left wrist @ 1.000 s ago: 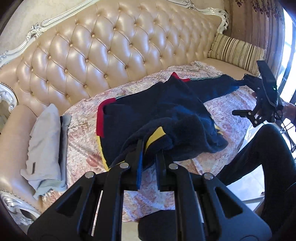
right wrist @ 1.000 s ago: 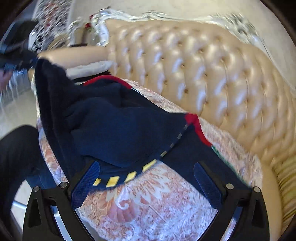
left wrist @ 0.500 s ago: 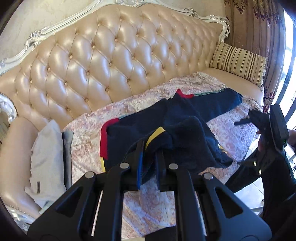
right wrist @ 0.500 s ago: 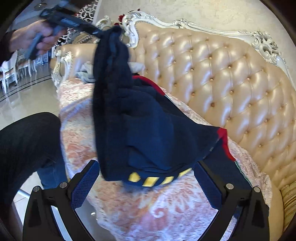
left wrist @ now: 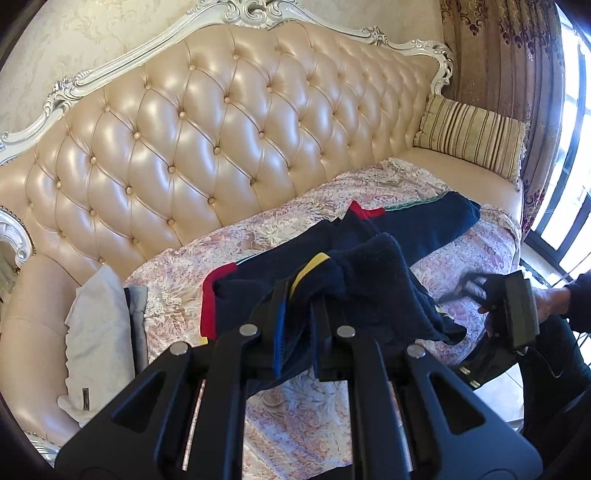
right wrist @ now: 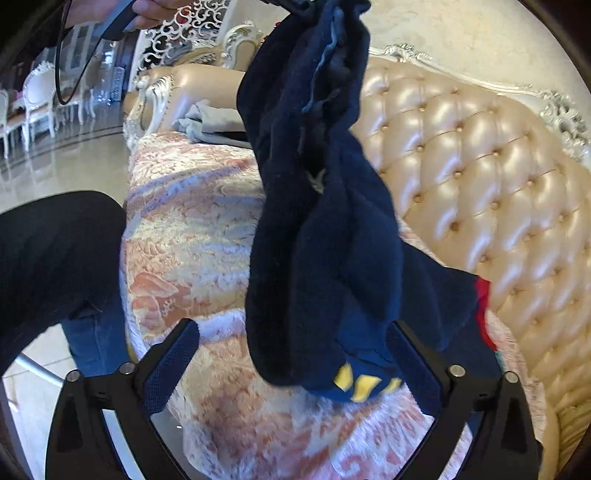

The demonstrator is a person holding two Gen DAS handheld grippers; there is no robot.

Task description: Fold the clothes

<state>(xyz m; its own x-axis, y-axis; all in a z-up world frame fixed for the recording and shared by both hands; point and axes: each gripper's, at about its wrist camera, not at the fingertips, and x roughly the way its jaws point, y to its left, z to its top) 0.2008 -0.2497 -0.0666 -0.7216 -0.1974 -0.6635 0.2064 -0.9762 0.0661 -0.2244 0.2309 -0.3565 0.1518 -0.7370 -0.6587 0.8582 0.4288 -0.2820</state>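
Note:
A navy sweater (left wrist: pixel 369 266) with red cuffs and yellow trim lies partly on the sofa's floral cover (left wrist: pixel 295 424). My left gripper (left wrist: pixel 299 306) is shut on a bunched fold of it and holds that part up. In the right wrist view the lifted part hangs down as a thick navy roll (right wrist: pixel 325 240), with a hand (right wrist: pixel 155 7) on the left tool at the top. Its lower end, marked with yellow patches (right wrist: pixel 362 384), hangs between the fingers of my right gripper (right wrist: pixel 293 326). Those jaws are closing, and the pads (right wrist: pixel 170 365) do not press the cloth.
Folded grey clothes (left wrist: pixel 99 332) lie by the sofa's left arm. A striped cushion (left wrist: pixel 472 147) sits at the right end, under the tufted back (left wrist: pixel 221 129). A person's dark trouser leg (right wrist: pixel 55 251) stands at the sofa's front edge. White chairs (right wrist: pixel 33 96) stand across the floor.
The left gripper has risen with the sweater, so the cloth now hangs in a long roll. The right gripper has sunk to the roll's lower end and its jaws have narrowed around it.

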